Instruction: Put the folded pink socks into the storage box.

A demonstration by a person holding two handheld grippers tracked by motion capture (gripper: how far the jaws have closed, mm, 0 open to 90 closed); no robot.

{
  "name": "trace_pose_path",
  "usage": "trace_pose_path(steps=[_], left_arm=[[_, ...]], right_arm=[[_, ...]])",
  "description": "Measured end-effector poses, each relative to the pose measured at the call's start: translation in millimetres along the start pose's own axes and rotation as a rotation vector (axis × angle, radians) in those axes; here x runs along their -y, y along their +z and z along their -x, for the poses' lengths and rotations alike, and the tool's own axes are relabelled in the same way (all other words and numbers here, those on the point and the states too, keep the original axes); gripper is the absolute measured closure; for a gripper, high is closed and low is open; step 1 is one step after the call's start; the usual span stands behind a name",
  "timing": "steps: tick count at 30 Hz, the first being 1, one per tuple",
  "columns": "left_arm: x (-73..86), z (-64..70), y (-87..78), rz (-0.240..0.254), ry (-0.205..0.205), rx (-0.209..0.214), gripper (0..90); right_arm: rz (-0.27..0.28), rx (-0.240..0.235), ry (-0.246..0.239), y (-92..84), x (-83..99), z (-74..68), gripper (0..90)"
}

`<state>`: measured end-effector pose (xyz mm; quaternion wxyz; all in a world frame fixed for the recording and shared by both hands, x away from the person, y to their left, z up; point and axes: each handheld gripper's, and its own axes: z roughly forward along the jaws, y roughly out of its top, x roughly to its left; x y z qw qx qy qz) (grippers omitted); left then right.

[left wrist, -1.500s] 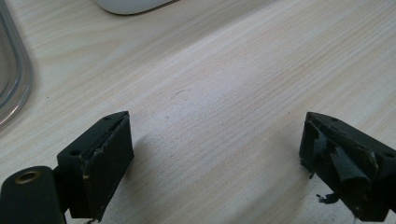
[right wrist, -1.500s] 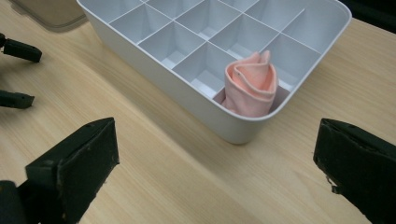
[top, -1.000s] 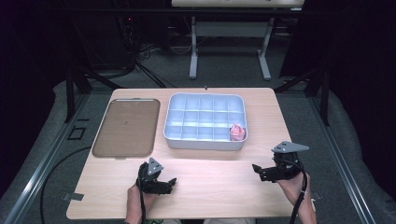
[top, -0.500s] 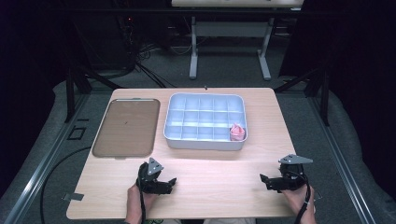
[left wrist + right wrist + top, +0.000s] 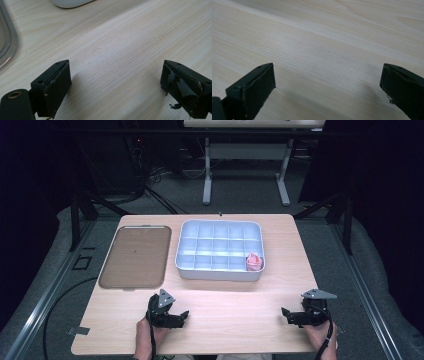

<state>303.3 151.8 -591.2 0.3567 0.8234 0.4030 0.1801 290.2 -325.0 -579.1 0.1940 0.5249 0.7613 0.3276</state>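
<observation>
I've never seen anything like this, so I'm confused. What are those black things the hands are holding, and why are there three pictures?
A person sits at a wooden table holding tongs in each hand: the left tongs and the right tongs. One camera looks down from above. The other two ride on the tongs themselves, so you see the black jaws up close, wide open, holding nothing. On the table lie a flat brown tray and a pale blue box split into little compartments. One corner compartment holds something small and pink.

In the left gripper view, the tray [image 5: 8,47] at the left edge and the white box [image 5: 70,3] at the top are cut off.
</observation>
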Motion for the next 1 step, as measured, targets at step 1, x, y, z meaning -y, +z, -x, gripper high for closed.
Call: trace_pose_path(steps=[1], left_arm=[[0.0,0.0,0.0,-0.001,0.0,0.0,9.8]], right_arm=[[-0.001,0.006,-0.005,0.7,0.3,0.7,0.0]])
